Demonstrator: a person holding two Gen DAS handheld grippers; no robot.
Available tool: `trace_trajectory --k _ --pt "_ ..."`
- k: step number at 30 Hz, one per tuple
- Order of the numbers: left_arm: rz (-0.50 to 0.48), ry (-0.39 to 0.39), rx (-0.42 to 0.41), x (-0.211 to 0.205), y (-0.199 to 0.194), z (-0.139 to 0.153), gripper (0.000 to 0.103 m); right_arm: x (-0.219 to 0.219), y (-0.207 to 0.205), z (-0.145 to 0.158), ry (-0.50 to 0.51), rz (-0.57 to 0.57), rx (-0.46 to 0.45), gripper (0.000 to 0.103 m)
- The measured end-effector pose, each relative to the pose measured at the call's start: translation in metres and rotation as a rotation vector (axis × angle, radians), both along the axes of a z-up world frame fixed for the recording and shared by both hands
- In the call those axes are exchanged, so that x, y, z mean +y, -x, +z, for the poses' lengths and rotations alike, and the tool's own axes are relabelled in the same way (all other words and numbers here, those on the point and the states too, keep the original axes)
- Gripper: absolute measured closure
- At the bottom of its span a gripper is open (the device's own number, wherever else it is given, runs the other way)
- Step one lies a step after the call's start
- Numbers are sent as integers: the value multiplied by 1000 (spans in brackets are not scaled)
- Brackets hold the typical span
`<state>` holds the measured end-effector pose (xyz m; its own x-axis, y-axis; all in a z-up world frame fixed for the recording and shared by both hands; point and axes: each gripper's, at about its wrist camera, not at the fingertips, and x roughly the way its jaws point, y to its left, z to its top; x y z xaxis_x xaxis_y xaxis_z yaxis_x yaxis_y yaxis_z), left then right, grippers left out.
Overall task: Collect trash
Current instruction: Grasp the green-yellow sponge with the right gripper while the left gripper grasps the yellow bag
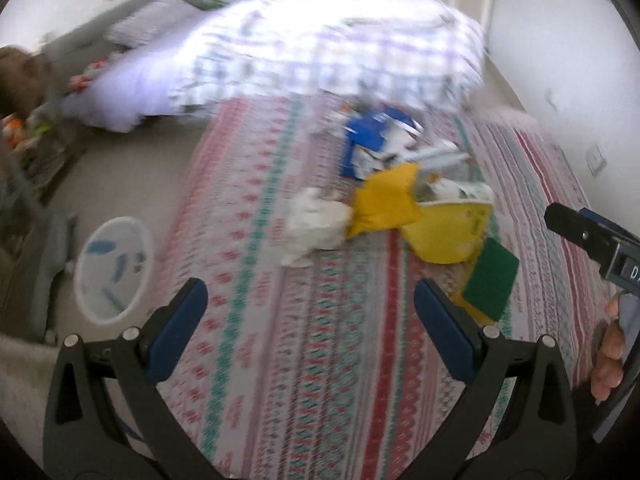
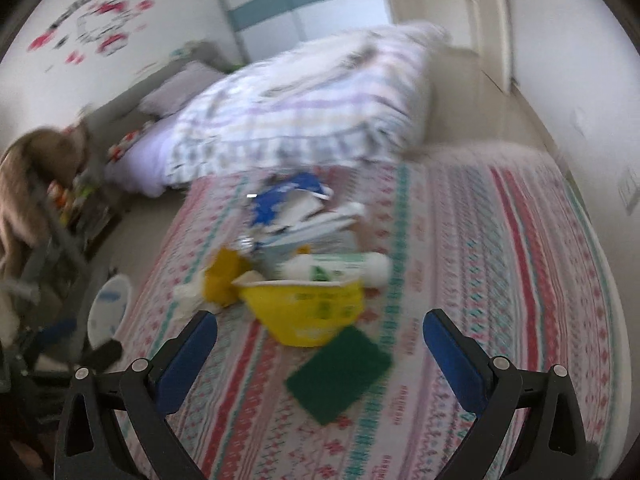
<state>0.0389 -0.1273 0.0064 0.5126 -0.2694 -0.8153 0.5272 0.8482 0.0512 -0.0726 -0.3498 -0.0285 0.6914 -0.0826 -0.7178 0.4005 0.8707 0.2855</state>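
Both left tongs point(image 1: 310, 312) and right tongs point(image 2: 320, 344) wide open, empty; trash pile point(image 1: 404, 196) on rug point(image 1: 280, 320) at twelve o'clock

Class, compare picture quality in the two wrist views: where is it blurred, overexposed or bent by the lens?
Left wrist view: motion blur smears the trash pile and rug; the quilt is blown out white; the left gripper stays sharp. Right wrist view: blur is similar, the quilt less overexposed; the right gripper is crisp. Both show fisheye bending and dark corners.
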Motion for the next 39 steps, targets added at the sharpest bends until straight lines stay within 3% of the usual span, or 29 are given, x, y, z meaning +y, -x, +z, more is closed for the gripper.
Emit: trace_trajectory --k 4,6,8,11,15,17,18,31,34,36,39 --pt "-83 -40 49 -37 -15 -21 7 -20 -2 -18 -79 -53 83 0" --pt "-101 -22 80 -49 -21 -31 11 -27 -2 -29 -129 -71 119 0" --pt "-107 -7 120 -56 -29 -42 28 -31 -1 -33 -147 -83 134 0" --pt "-105 22 174 -67 -41 -55 45 -34 -1 -37 -145 -91 141 0" --pt "-54 70 192 -67 -55 -63 57 -32 -5 -43 -158 -85 156 0" --pt "-59 100 215 -64 -56 -65 89 -29 -10 -51 -170 -79 180 1" --pt "-70 113 232 -64 -57 -66 93 -28 -12 -55 -173 -74 195 2" --pt "-85 319 212 -18 -48 -21 97 -14 -25 -94 -264 -66 309 38" --pt "-77 347 229 -5 -49 -17 97 -11 -27 -100 -290 -54 300 57" --pt "-66 359 237 4 -49 -15 97 -8 -27 -95 -253 -63 279 69" --pt "-40 350 237 18 -47 -11 97 -11 -23 -85 -255 -74 238 80"
